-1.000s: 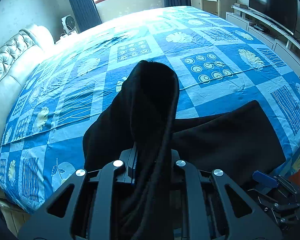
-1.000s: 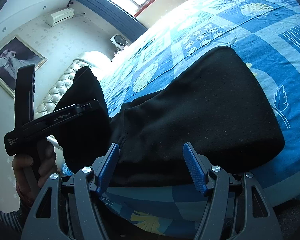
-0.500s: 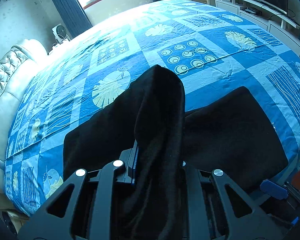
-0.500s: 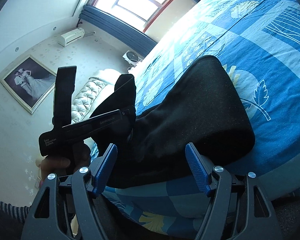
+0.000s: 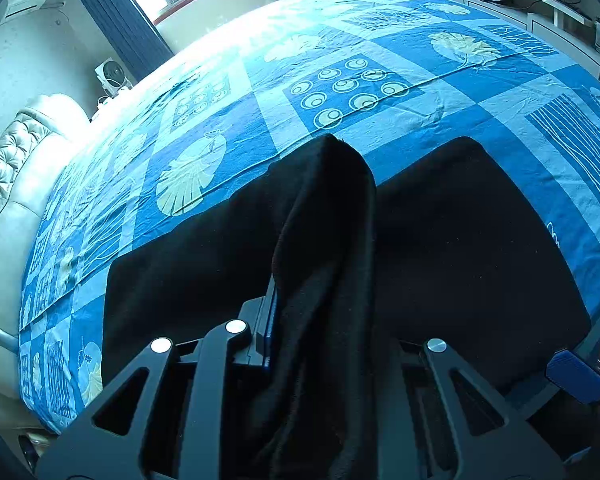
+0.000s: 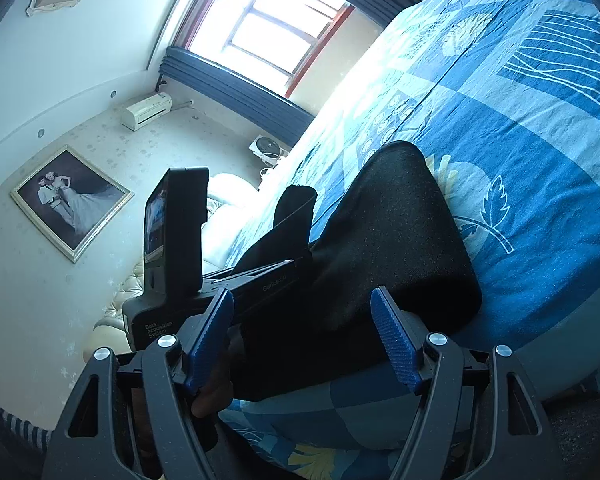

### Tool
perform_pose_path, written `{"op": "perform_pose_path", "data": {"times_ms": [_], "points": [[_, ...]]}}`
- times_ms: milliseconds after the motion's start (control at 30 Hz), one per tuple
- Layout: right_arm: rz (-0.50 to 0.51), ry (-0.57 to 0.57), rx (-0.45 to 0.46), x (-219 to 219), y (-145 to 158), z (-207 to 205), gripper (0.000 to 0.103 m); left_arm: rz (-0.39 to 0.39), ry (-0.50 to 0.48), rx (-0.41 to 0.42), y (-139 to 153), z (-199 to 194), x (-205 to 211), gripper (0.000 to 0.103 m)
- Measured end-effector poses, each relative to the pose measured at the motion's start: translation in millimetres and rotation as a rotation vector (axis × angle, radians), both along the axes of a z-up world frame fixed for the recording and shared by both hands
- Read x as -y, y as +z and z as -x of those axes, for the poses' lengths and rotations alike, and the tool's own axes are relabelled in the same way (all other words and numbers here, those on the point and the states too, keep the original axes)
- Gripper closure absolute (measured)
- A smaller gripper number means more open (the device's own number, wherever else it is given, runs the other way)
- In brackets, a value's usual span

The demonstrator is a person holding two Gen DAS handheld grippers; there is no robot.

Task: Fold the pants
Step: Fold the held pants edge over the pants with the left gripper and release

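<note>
Black pants (image 5: 460, 240) lie spread across the near edge of the bed, and show in the right wrist view (image 6: 380, 248) too. My left gripper (image 5: 320, 320) is shut on a fold of the pants and holds it raised above the rest; the cloth hides its fingertips. It shows from the side in the right wrist view (image 6: 296, 268). My right gripper (image 6: 304, 340) is open and empty, its blue pads (image 6: 396, 340) just short of the pants' near edge. One blue pad shows in the left wrist view (image 5: 572, 372).
The bed (image 5: 380, 92) has a blue patterned sheet. A padded cream headboard (image 5: 4, 168) is at the left. A white TV cabinet (image 5: 540, 8) stands at the far right. A window (image 6: 268, 28), an air conditioner (image 6: 146, 110) and a framed photo (image 6: 70, 200) are on the walls.
My left gripper has carried the raised fold to the right and forward over the flat pants. My right gripper has tilted and drawn nearer the left gripper, staying open.
</note>
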State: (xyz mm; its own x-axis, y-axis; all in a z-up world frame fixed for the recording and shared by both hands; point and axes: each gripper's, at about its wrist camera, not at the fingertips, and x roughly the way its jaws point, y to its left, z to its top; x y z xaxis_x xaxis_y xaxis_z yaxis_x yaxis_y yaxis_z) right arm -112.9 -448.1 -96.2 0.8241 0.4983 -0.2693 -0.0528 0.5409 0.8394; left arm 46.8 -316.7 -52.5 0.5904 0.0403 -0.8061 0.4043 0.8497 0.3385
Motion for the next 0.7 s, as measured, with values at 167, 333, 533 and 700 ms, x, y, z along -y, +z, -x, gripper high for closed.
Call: {"op": "perform_pose_path", "data": {"times_ms": [167,333,533,700], "points": [[-0.017,-0.019,0.009,5.7,-3.8,0.4,0.032,-0.024,-0.007,0.007,-10.4,1.9,3.0,0.086],[-0.01,-0.033,0.013,5.0,-2.2,-0.3,0.032,-0.032,-0.011,0.016,-14.0,3.5,4.5,0.086],[-0.013,-0.041,0.014,5.9,-3.4,2.4,0.032,-0.042,-0.015,0.024,-16.4,4.8,5.3,0.085],[-0.023,-0.06,0.022,9.8,-4.0,6.4,0.032,-0.021,-0.032,0.029,-12.3,8.8,8.7,0.069]]}}
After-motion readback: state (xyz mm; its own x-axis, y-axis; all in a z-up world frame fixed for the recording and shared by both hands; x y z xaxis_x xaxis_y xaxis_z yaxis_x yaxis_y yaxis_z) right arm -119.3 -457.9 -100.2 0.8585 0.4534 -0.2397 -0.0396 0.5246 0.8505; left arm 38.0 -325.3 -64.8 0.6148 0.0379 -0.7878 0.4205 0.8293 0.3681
